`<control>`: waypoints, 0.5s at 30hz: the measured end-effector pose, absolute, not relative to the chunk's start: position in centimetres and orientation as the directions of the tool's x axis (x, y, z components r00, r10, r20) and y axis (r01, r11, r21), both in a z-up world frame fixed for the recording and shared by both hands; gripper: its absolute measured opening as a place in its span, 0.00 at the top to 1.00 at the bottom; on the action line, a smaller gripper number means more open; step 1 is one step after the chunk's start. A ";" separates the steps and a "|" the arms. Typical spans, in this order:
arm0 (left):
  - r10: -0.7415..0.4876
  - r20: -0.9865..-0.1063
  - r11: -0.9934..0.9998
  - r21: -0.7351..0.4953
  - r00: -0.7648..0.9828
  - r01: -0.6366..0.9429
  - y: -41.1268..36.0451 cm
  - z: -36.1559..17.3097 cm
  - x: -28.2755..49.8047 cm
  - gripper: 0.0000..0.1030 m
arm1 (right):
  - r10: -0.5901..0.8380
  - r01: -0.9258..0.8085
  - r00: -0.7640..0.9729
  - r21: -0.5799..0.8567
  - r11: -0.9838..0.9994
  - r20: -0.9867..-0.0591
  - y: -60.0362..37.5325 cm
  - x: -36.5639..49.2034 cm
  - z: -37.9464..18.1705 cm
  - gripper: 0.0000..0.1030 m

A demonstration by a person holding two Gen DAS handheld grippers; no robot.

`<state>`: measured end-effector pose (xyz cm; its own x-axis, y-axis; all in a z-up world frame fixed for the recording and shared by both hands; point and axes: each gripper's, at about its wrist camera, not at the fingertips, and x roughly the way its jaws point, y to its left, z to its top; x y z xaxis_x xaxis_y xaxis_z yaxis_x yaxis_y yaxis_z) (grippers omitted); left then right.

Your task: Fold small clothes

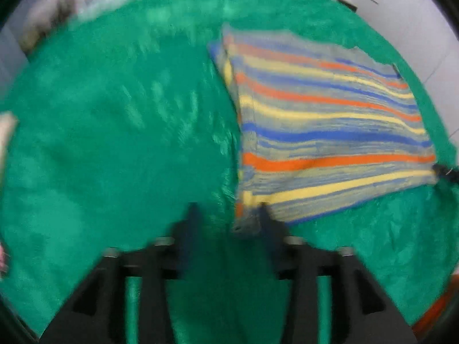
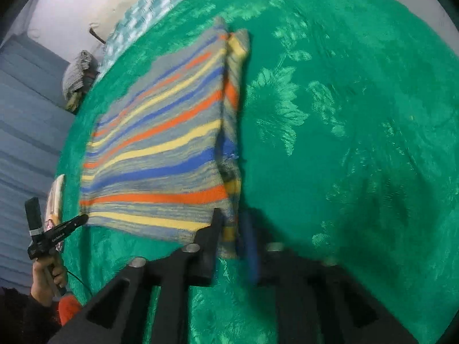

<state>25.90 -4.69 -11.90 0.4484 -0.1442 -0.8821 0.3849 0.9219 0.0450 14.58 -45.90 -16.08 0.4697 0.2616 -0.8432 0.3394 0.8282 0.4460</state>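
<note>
A striped knit garment (image 1: pixel 324 132), in blue, orange, yellow and grey, lies folded into a rectangle on a green floral blanket (image 1: pixel 114 143). In the left wrist view my left gripper (image 1: pixel 229 215) is open, its right finger touching the garment's near left corner. In the right wrist view the garment (image 2: pixel 160 149) has a folded strip along its right edge. My right gripper (image 2: pixel 232 223) has its fingers either side of the lower end of that strip; the frame is blurred. The left gripper (image 2: pixel 54 229) also shows at the far left, open, in the person's hand.
A checked teal and white cloth (image 2: pixel 160 3) lies at the blanket's far edge. A grey knit bundle (image 2: pixel 77 74) sits at the left edge by a blue wall. A pale flat object (image 2: pixel 56 197) lies near the left gripper. A white wall is behind.
</note>
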 end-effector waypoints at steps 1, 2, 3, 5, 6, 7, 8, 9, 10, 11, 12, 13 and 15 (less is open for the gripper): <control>-0.148 -0.853 0.905 0.087 0.501 0.415 -5.5 -10.9 24.6 0.32 | 0.257 0.336 0.483 0.448 0.829 -0.837 -46.0 14.4 -15.7 0.51; -0.168 -0.833 0.888 0.104 0.527 0.448 -6.5 -10.2 23.5 0.31 | 0.249 0.329 0.505 0.451 0.830 -0.827 -46.5 14.0 -15.1 0.48; -0.210 -0.814 0.858 0.112 0.541 0.502 -7.8 -9.6 22.2 0.30 | 0.245 0.322 0.520 0.453 0.831 -0.819 -47.0 13.8 -14.7 0.48; -0.293 -0.797 0.781 0.120 0.529 0.613 -11.8 -9.2 19.8 0.29 | 0.259 0.303 0.538 0.471 0.828 -0.802 -48.3 14.2 -14.1 0.48; -0.336 -0.793 0.719 0.134 0.509 0.682 -15.0 -9.4 18.2 0.29 | 0.269 0.295 0.546 0.483 0.825 -0.793 -49.0 14.7 -13.8 0.48; -0.358 -0.793 0.676 0.144 0.493 0.723 -17.0 -9.8 17.2 0.29 | 0.273 0.288 0.553 0.488 0.824 -0.787 -49.5 15.1 -13.6 0.48; -0.382 -0.795 0.624 0.153 0.471 0.766 -19.5 -10.4 16.0 0.29 | 0.278 0.279 0.562 0.495 0.823 -0.779 -49.9 15.6 -13.3 0.48; -0.410 -0.798 0.562 0.160 0.442 0.811 -22.6 -11.4 14.6 0.29 | 0.291 0.266 0.571 0.508 0.819 -0.767 -50.4 16.2 -13.1 0.48; -0.426 -0.798 0.527 0.165 0.426 0.834 -24.3 -12.0 13.7 0.29 | 0.301 0.258 0.576 0.519 0.815 -0.759 -50.6 16.7 -13.0 0.48; -0.440 -0.796 0.490 0.175 0.416 0.854 -26.5 -12.8 13.0 0.29 | 0.315 0.249 0.583 0.534 0.808 -0.749 -51.0 17.3 -12.8 0.48; -0.444 -0.793 0.471 0.190 0.417 0.862 -28.3 -13.5 12.7 0.29 | 0.332 0.239 0.586 0.549 0.801 -0.739 -51.4 17.9 -12.8 0.48; -0.441 -0.788 0.458 0.213 0.429 0.863 -30.1 -14.2 12.5 0.29 | 0.338 0.234 0.587 0.554 0.799 -0.736 -51.7 18.3 -12.7 0.48; -0.428 -0.781 0.467 0.240 0.455 0.851 -32.6 -15.1 13.0 0.29 | 0.350 0.215 0.581 0.553 0.805 -0.735 -51.8 19.4 -12.8 0.48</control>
